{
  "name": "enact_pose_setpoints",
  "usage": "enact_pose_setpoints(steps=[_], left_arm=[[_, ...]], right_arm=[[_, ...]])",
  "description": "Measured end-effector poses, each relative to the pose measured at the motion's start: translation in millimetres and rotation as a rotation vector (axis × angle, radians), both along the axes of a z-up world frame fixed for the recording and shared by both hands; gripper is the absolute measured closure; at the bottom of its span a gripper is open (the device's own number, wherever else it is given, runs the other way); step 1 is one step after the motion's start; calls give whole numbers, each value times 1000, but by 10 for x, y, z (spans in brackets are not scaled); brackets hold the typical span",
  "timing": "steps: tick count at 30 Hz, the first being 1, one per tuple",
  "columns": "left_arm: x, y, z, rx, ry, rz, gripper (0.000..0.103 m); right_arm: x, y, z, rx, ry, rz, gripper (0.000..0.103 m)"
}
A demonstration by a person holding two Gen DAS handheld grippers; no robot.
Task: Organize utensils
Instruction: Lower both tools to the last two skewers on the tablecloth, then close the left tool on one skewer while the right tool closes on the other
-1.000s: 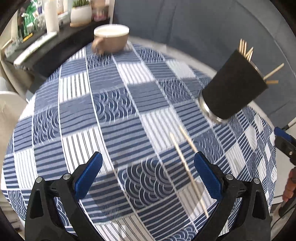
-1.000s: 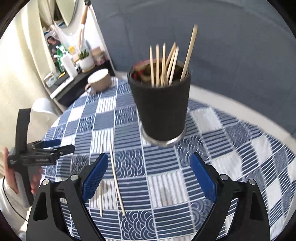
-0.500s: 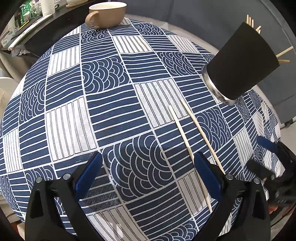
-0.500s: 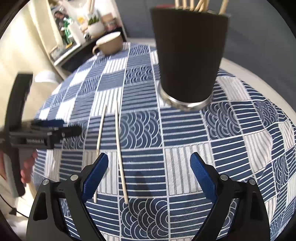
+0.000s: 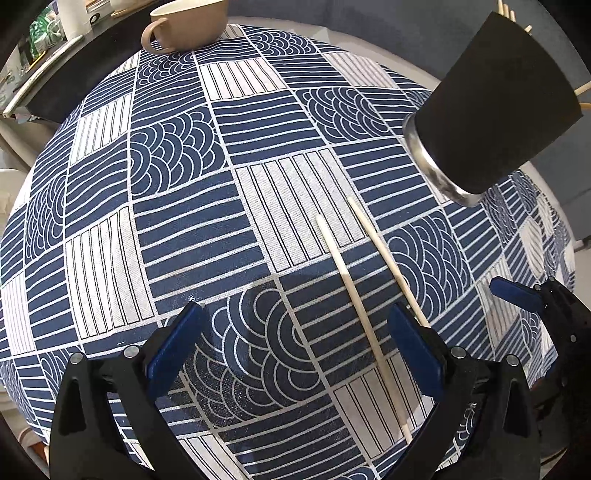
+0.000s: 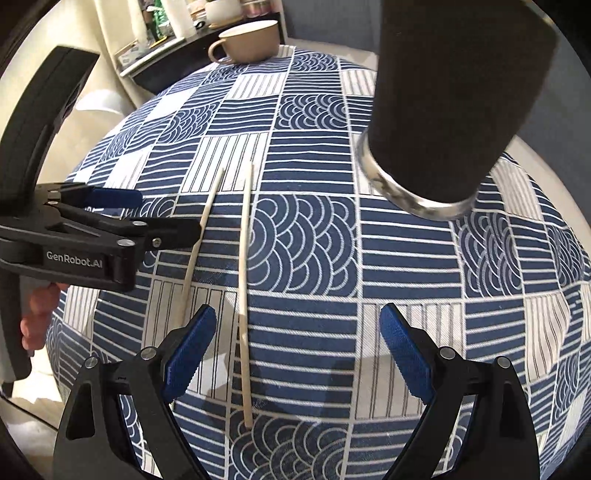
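2 wooden chopsticks lie side by side on the tablecloth [image 5: 177, 236], nearly parallel and not touching: the left chopstick [image 5: 354, 306] and the right chopstick [image 5: 388, 258]. In the right wrist view the same pair appears as the shorter-looking stick [image 6: 195, 243] and the longer one [image 6: 245, 280].

Beyond their far ends stands a black cup [image 5: 495, 107] with a metal base ring, upright on the cloth and holding more sticks – only the tips show at its rim. It is near the loose pair but apart from them.

The left gripper [image 5: 291, 354] hangs low over the cloth, jaws wide apart and holding nothing; the left chopstick runs between its blue pads, and the right chopstick passes behind the right-hand pad. The right gripper [image 6: 295, 350] is likewise low, jaws wide apart and holding nothing, with the longer stick lying between its pads. Each gripper shows in the other's view – the left gripper [image 6: 110, 229] reaching in from the side.

The cloth is a blue-and-white patchwork of stripes and wave patterns. A tan mug [image 5: 188, 22] sits at its far edge, before a dark shelf [image 5: 55, 74] carrying small items. A grey-blue sofa [image 5: 369, 33] lies behind.
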State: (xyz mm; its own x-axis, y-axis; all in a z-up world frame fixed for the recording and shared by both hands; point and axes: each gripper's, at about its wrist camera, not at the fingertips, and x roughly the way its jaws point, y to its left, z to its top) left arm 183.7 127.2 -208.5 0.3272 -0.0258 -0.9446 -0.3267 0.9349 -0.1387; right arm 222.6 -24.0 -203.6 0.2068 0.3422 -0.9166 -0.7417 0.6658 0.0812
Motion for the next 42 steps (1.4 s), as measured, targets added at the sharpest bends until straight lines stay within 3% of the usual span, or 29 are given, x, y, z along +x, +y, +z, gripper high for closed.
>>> enact_pose_setpoints(steps=[8, 14, 26, 31, 34, 36, 38, 41, 42], left_arm=[[144, -167, -87, 127, 107, 2, 5], [176, -132, -97, 113, 125, 35, 4], [188, -126, -126, 99, 161, 48, 4], [221, -109, -125, 95, 170, 43, 4], [191, -115, -108, 98, 164, 38, 7], [138, -141, -70, 106, 144, 26, 15], [94, -182, -9, 114, 119, -1, 37], [54, -188, 41, 108, 112, -25, 66], [33, -172, 53, 102, 113, -26, 72]], right_arm=[[50, 63, -91, -44, -22, 34, 16], [89, 72, -137, -81, -34, 49, 7], [226, 234, -164, -166, 44, 18, 6], [207, 237, -165, -164, 35, -27, 9], [129, 243, -114, -151, 29, -32, 31], [53, 282, -67, -144, 22, -5, 51], [-11, 309, -44, -132, 16, 19, 63], [-62, 272, -25, -109, 16, 7, 95], [-63, 261, -27, -101, 20, -2, 96]])
